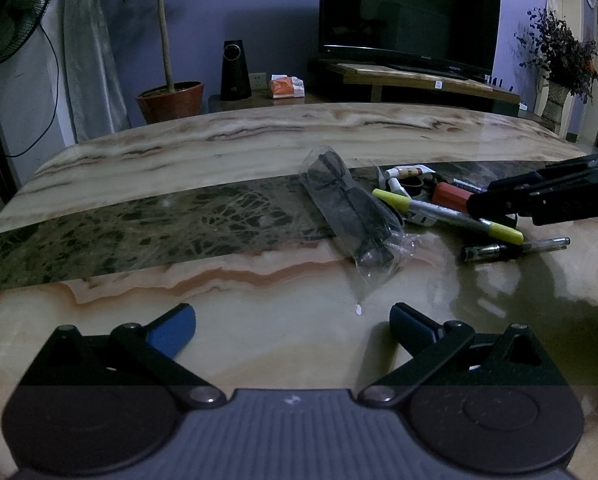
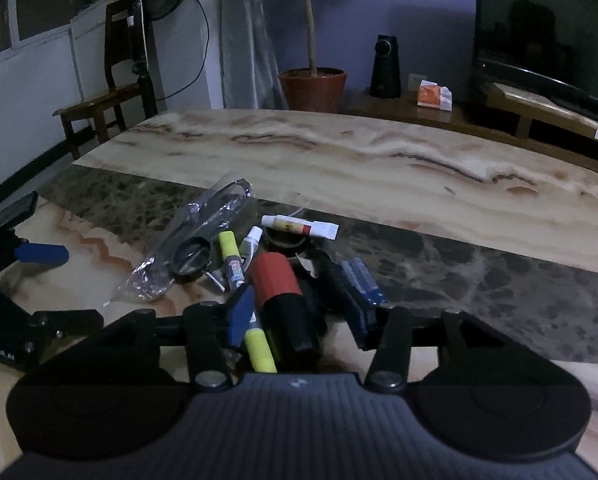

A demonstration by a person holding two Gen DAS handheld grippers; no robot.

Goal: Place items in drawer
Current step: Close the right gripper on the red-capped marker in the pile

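Items: a heap of small things lies on the marble table (image 1: 227,148), and no drawer shows in either view.
Right gripper (image 2: 299,312): low over the heap, jaws parted around the red-and-black cylinder (image 2: 285,296); the blue pads look a shade clear of it on both sides, though the angle is poor, so I call it spread rather than clamped.
Cylinder axis: runs roughly along the right gripper's fingers, red end away, black end toward the camera.
Yellow marker (image 2: 243,292): lies just beside the cylinder on its left, passing under the left pad, so a squeeze here could catch it too.
Blue batteries (image 2: 363,278): pressed close by the right pad, crowding that side.
Left gripper (image 1: 293,328): jaws wide apart, nothing between them, hovering over bare table well short of the heap.
Nearer hand: the right, by far.
Bagged glasses (image 1: 353,216): slanting in clear plastic, ahead of the left gripper and a little right, the nearest piece to it.
Further out: a white tube (image 2: 299,227) behind the heap, a clear pen (image 1: 515,249) on its near edge.
Judgement: items lie on the table, not in any drawer seen.
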